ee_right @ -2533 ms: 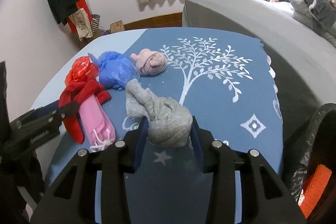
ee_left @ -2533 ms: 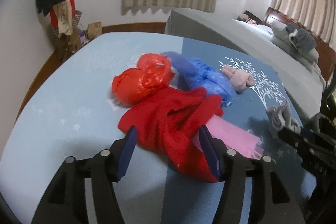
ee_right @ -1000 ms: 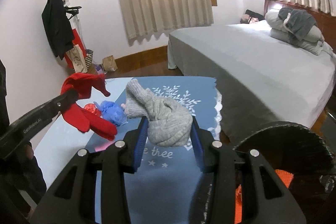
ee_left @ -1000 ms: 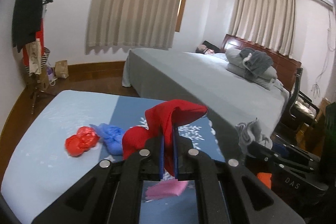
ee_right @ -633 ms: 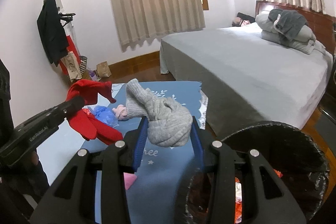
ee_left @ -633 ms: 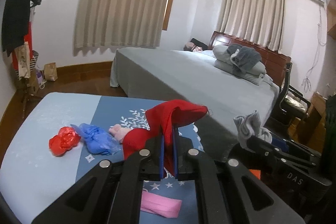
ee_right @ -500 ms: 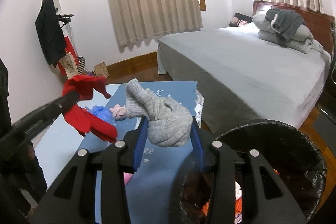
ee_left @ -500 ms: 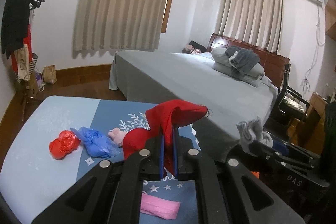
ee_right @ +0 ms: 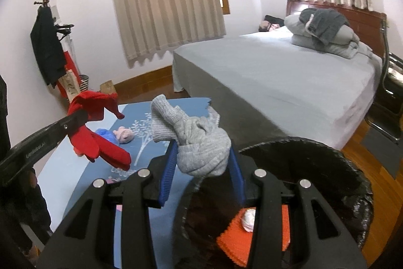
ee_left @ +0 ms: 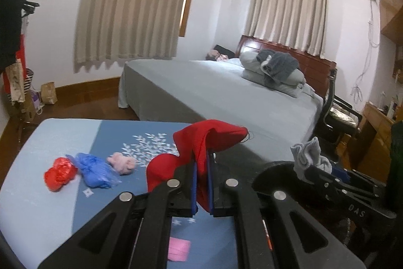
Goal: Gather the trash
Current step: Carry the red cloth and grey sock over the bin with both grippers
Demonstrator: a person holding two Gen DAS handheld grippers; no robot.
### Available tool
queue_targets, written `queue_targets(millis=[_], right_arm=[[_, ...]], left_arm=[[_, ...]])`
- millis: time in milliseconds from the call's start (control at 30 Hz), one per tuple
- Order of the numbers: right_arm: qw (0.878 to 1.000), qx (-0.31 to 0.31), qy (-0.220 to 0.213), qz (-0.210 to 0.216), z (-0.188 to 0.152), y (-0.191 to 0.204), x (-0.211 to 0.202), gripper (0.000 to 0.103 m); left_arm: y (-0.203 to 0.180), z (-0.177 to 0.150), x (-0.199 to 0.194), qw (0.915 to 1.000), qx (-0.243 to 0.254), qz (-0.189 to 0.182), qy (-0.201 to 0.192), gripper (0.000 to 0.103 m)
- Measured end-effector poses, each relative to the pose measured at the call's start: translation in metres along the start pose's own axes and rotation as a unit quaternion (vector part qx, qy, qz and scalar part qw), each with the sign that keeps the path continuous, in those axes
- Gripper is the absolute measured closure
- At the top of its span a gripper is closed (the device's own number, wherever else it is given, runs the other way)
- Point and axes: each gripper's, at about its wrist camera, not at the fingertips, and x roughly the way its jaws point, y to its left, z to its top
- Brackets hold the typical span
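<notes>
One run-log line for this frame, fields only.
left gripper: shut on red cloth | right gripper: shut on knotted grey sock | black-lined bin: below sock

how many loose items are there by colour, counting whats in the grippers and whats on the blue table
red: 2, cloth in left gripper, bag on table
blue: 1, bag
pink: 2, bundle, flat piece
grey: 1, bundle in right gripper
total: 6
</notes>
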Motion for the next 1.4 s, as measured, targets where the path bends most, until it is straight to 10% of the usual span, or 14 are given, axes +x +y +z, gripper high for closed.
queue_targets(millis=[1400], right_arm=[[0.988, 0.067, 0.006, -0.141, -0.042, -0.120, -0.052, 0.064]], left_arm=[[-0.172, -0.049, 0.062, 0.9810, 0.078, -0.163, 0.070, 0.096]])
